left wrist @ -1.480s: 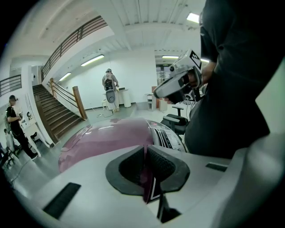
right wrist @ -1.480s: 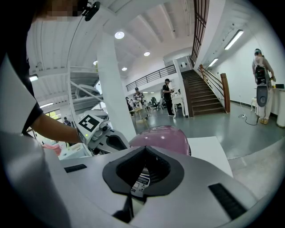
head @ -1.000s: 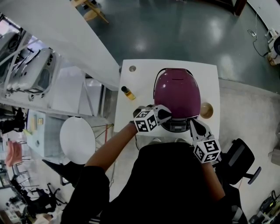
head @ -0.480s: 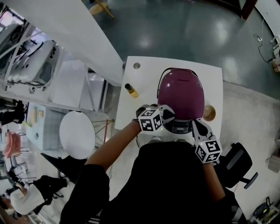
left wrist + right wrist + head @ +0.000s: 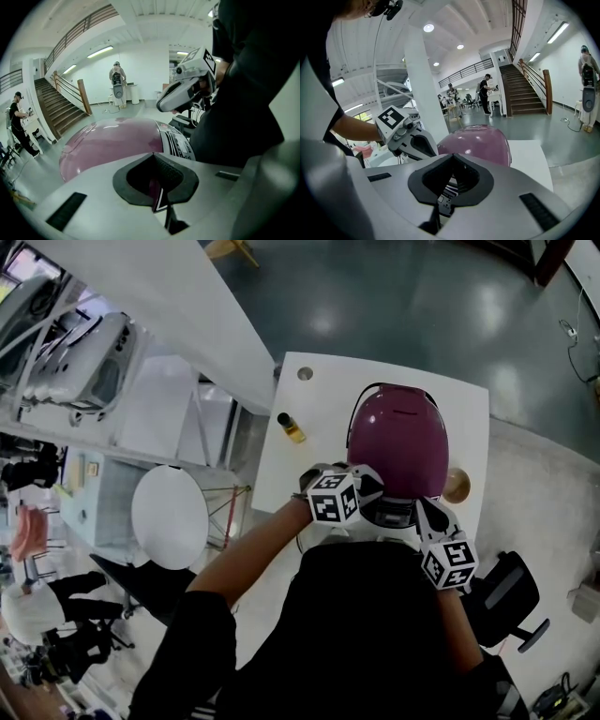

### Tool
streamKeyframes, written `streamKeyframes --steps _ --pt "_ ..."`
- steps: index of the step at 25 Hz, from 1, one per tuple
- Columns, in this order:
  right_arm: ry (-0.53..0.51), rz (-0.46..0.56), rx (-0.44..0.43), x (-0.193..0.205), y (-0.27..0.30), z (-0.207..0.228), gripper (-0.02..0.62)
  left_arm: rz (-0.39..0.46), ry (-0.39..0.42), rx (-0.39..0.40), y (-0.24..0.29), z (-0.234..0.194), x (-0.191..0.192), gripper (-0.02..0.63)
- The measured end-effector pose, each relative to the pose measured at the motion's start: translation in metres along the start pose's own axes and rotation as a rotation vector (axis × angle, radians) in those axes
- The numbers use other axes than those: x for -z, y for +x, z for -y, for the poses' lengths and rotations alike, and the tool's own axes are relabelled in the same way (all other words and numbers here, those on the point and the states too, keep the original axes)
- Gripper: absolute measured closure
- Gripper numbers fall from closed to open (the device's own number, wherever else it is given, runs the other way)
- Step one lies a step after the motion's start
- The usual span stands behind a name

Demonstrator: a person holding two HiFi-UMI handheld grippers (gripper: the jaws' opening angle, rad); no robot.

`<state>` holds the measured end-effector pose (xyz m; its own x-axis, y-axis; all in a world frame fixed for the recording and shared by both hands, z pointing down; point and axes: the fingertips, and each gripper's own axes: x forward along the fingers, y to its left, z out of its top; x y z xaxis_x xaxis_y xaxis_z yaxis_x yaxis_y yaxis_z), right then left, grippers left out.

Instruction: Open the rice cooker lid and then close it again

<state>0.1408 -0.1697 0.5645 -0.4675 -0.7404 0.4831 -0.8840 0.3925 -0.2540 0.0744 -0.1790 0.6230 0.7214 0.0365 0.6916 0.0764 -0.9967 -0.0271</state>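
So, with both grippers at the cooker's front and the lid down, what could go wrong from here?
1. The left gripper and right gripper sit shut by the front panel; a released lid might spring up into them.
2. Neither gripper steadies the rice cooker on the table, so a hard push could slide it.

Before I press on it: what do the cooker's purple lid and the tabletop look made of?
Rice cooker lid: looks like glossy moulded plastic, possibly painted metal; it is a smooth dome with sharp light reflections. Table: matte white, likely laminate or painted board; it is flat and even, with no glare.
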Motion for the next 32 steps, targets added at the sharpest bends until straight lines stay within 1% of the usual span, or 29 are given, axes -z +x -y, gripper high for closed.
streamKeyframes --steps 6,10,13,17,20,24,27,29,30,32 --pt "0.009 -0.028 0.031 0.007 0.003 0.012 0.595 -0.025 -0.082 0.043 0.0 -0.002 0.002 0.603" --pt "0.013 -0.074 0.06 0.021 0.011 0.026 0.595 -0.018 -0.091 0.049 0.0 -0.001 0.001 0.603" --pt "-0.018 -0.127 0.046 0.03 0.026 0.034 0.595 -0.007 -0.098 0.045 0.0 0.0 0.001 0.603" --pt "-0.042 -0.171 0.014 0.033 0.034 0.036 0.595 -0.008 -0.098 0.049 0.0 -0.001 -0.001 0.603" --pt "-0.027 -0.181 0.006 0.033 0.033 0.035 0.595 -0.015 -0.106 0.055 0.0 0.0 -0.001 0.603" --pt "-0.033 -0.209 -0.003 0.033 0.034 0.036 0.595 -0.007 -0.101 0.053 0.0 -0.001 -0.001 0.603" --pt "-0.011 -0.21 -0.013 0.033 0.037 0.035 0.595 -0.003 -0.103 0.051 -0.001 -0.002 0.001 0.603" --pt "-0.02 -0.206 -0.006 0.033 0.036 0.035 0.595 0.004 -0.105 0.054 -0.001 -0.001 0.0 0.603" --pt "-0.033 -0.205 0.001 0.033 0.036 0.036 0.595 0.009 -0.099 0.057 0.0 -0.001 0.0 0.603" --pt "-0.042 -0.197 0.012 0.033 0.034 0.035 0.595 0.021 -0.046 0.058 -0.001 0.001 0.0 0.603"
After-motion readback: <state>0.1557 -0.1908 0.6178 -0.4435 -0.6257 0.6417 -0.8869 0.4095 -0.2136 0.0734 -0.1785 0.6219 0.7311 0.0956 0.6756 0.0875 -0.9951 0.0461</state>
